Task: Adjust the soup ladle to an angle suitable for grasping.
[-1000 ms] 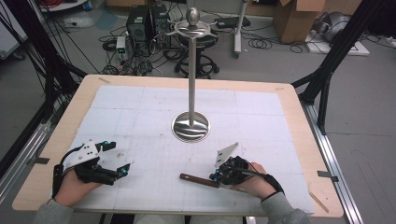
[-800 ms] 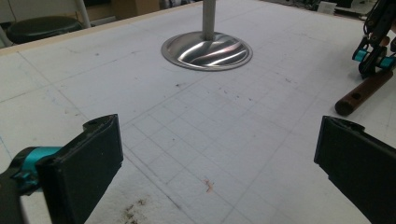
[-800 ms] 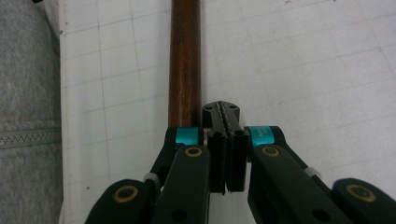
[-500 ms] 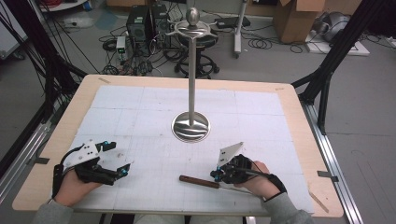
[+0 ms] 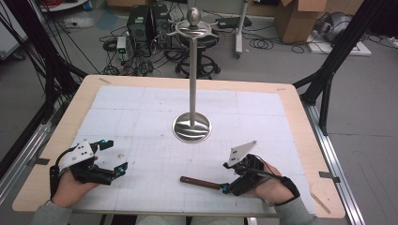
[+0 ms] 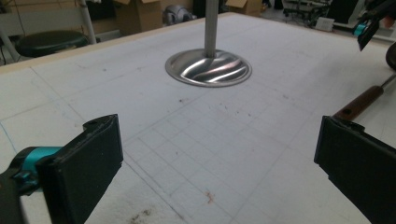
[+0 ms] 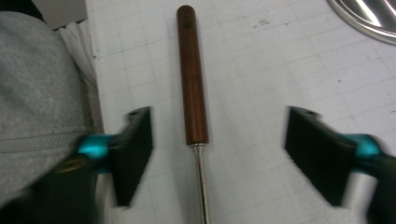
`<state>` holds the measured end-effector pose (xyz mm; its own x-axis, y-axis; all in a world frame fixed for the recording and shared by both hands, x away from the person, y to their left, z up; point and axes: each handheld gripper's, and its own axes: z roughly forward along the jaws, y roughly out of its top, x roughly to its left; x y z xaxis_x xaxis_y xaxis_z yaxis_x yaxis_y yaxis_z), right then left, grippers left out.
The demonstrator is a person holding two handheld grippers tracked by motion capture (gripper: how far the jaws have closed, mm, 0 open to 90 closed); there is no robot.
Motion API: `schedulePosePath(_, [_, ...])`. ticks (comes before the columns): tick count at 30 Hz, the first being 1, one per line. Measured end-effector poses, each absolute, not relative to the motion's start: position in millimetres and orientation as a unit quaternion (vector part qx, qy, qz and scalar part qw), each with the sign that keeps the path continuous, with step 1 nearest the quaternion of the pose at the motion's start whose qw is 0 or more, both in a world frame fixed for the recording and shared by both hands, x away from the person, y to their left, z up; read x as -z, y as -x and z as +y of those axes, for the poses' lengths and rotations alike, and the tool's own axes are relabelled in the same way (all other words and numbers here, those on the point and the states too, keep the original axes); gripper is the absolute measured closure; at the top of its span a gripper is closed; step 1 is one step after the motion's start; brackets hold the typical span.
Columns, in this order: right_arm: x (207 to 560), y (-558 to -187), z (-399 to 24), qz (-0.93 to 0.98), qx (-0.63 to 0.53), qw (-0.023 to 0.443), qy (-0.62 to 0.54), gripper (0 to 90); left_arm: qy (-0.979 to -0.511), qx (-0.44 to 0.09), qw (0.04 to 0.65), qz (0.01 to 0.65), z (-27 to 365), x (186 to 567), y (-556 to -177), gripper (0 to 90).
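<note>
A tool with a brown wooden handle (image 5: 199, 182) and a thin metal shaft lies flat on the white gridded mat near the table's front edge. My right gripper (image 5: 230, 179) hovers over the shaft end. Its jaws have just been opening. In the right gripper view the handle (image 7: 191, 74) and shaft (image 7: 201, 182) run between the spread jaws of the right gripper (image 7: 226, 149), nearer the left one, and neither pad touches them. My left gripper (image 5: 116, 155) rests at the front left, open and empty. In the left gripper view its jaws (image 6: 219, 172) stand wide apart, with the handle (image 6: 359, 103) off to the right.
A metal stand with a round base (image 5: 192, 127) and a tall pole topped by hooks (image 5: 194, 28) rises from the mat's middle; its base (image 6: 208, 68) shines in the left gripper view. A grey garment (image 7: 42, 93) borders the table edge. Boxes and cables lie on the floor beyond.
The right gripper's jaws have gone from shut to wide open and the hand has risen a little. The tool lies on the mat where it was. The left hand has kept still.
</note>
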<state>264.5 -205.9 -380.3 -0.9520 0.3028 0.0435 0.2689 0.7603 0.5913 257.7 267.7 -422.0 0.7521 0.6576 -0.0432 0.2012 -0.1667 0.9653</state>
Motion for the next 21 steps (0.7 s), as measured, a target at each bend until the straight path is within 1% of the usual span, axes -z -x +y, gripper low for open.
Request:
schedulePosePath(3, [381,-262,-205,0.942,-0.296,0.040,-0.156,0.2,-0.736,-0.198,0.578,0.290,268,421,-257,1.7])
schedulePosePath(8, [382,-257,-204,0.955,-0.261,0.042,-0.138,0.1,-0.738,-0.197,0.577,0.289,267,422,-257,1.7])
schedulePosePath(15, [388,-255,-211,0.966,-0.219,0.033,-0.132,0.2,-0.742,-0.196,0.573,0.288,266,422,-258,1.7])
schedulePosePath(17, [390,-255,-214,0.967,-0.217,0.025,-0.131,0.3,-0.743,-0.196,0.572,0.287,266,423,-258,1.7])
schedulePosePath(21, [396,-255,-221,0.967,-0.219,-0.011,-0.131,0.3,-0.742,-0.196,0.573,0.288,266,423,-258,1.7])
